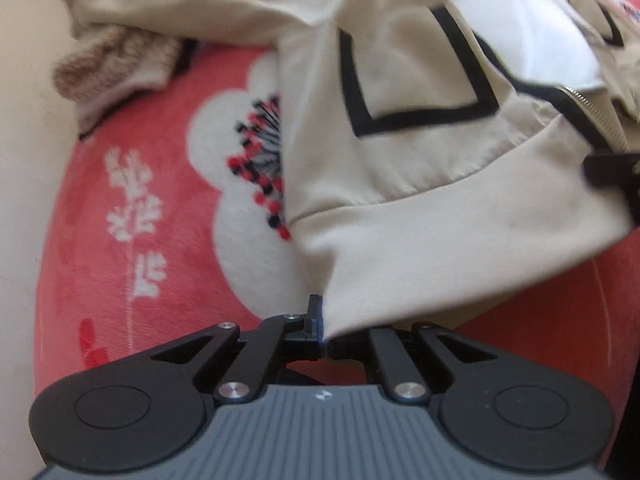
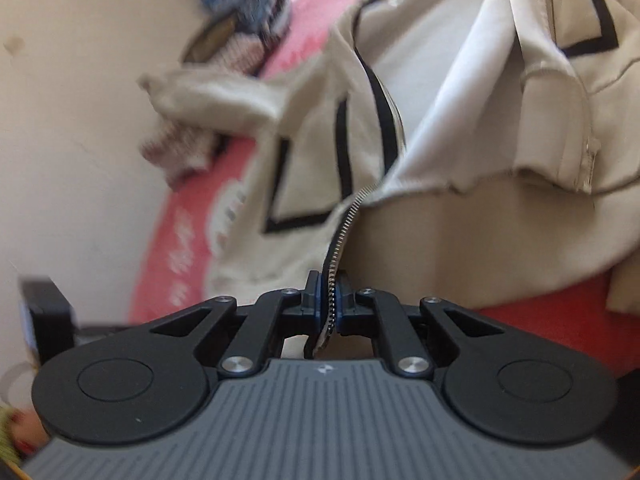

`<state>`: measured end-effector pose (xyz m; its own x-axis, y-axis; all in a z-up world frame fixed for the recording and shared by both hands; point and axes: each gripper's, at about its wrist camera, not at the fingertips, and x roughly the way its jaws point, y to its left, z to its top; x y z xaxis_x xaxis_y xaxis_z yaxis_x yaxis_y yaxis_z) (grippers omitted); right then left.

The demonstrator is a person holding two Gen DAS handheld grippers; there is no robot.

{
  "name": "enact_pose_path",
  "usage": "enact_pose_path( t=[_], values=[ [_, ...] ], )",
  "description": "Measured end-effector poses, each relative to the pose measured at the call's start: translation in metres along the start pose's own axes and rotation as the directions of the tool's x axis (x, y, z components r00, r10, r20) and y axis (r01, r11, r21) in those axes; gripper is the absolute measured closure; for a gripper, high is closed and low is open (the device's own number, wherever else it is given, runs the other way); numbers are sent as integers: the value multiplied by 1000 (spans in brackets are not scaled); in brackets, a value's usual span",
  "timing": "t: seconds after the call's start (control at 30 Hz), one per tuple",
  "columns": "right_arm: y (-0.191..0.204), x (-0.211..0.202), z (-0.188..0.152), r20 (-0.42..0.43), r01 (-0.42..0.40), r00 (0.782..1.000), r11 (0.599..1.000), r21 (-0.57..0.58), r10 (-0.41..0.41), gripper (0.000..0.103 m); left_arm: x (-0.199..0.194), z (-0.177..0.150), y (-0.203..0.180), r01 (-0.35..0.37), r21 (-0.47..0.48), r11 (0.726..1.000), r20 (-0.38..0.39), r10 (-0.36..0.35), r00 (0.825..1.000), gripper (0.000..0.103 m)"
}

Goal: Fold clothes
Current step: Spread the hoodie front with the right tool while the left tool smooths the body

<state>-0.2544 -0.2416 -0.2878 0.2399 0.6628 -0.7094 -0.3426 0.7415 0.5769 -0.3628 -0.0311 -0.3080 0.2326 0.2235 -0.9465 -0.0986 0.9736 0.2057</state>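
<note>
Two grippers, left (image 1: pixel 322 322) and right (image 2: pixel 329 304), clamp one beige jacket (image 1: pixel 420 168).

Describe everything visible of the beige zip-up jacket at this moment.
The beige zip-up jacket with black angular stripes looks like soft fleece with a white lining and a metal-toothed zipper. It lies open and rumpled on the red floral blanket. The left tool pinches its hem corner; the right tool clamps the zipper edge.
</note>
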Motion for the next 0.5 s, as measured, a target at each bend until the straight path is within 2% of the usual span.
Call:
enact_pose_path(
  t=[0.03, 0.1, 0.13, 0.23, 0.3, 0.37, 0.5],
  values=[
    [-3, 6, -3, -20, 27, 999, 1000, -5, -27, 98, 3, -2, 1, 28, 3, 1000, -22, -28, 999, 94],
    [-10, 14, -4, -54, 39, 998, 999, 27, -38, 98, 2, -6, 6, 98, -8, 995, -63, -98, 993, 80],
    [-15, 16, -5, -58, 44, 997, 998, 48, -41, 98, -1, -11, 12, 141, -23, 990, -66, -142, 988, 80],
    [-28, 24, -6, -90, 77, 994, 993, 92, -69, 98, -21, -24, 28, 243, -70, 968, -22, -245, 969, 78],
    [-35, 27, -9, -120, 91, 990, 988, 124, -76, 98, -32, -29, 41, 301, -123, 946, 20, -301, 953, 68],
    [-36, 26, -8, -121, 87, 990, 987, 133, -71, 97, -34, -26, 52, 297, -169, 940, 65, -290, 955, 64],
    [-32, 15, -5, -123, 104, 988, 987, 121, -89, 91, -14, -5, 63, 217, -230, 949, 112, -195, 974, 64]
  ],
)
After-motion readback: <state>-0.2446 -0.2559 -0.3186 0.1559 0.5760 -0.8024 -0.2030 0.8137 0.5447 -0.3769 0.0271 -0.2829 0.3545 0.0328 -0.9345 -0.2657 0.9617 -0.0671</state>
